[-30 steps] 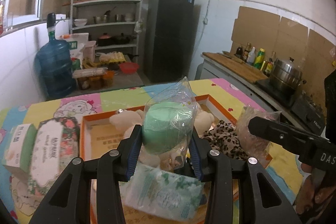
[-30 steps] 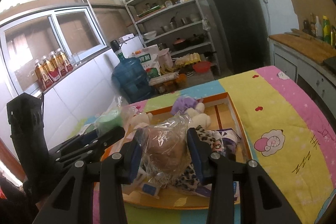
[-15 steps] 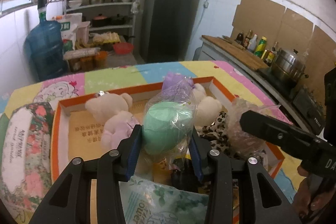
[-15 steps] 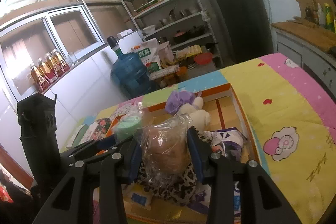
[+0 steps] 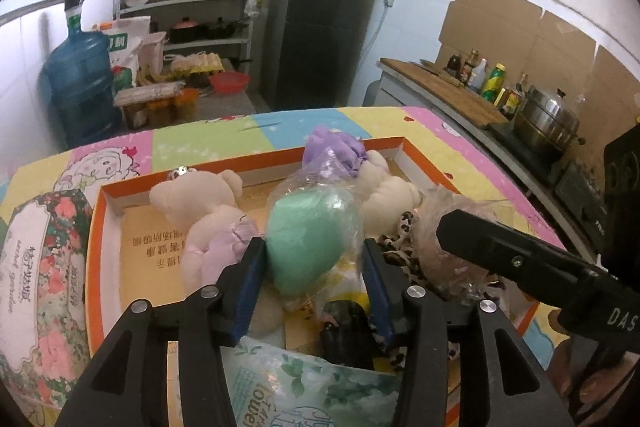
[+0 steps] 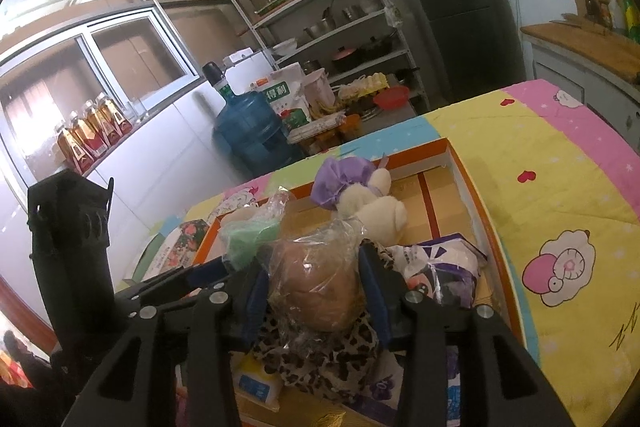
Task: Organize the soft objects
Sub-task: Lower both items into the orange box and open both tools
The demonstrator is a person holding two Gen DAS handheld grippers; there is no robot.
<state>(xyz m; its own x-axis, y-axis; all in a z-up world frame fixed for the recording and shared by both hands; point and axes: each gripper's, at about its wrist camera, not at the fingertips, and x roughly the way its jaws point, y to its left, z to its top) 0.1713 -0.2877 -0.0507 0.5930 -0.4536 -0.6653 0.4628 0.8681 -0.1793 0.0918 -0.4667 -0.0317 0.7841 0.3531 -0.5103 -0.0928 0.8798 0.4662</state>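
Observation:
My left gripper [image 5: 312, 247] holds a green bun in a clear bag [image 5: 312, 239] just above the orange-rimmed box [image 5: 240, 167]. Its jaws are opening, but the pads still touch the bag. My right gripper [image 6: 312, 267] grips a brown bun in a clear bag [image 6: 316, 287] that rests on a leopard-print cloth [image 6: 320, 355] in the same box [image 6: 472, 195]. Those jaws are opening too, with the bag still between them. In the left wrist view a right gripper finger [image 5: 520, 263] reaches in beside the brown bun [image 5: 448, 239].
The box also holds a cream plush bear [image 5: 200, 195], a plush with a purple cap [image 6: 344, 175], a purple-white pack [image 6: 440, 267] and a green-white tissue pack [image 5: 300, 387]. A floral tissue pack [image 5: 40, 267] lies left of the box on the colourful tablecloth [image 6: 540, 167].
Both grippers came down and forward over the box with their bagged buns. The brown bun now rests on the leopard cloth. The jaws stand slightly wider.

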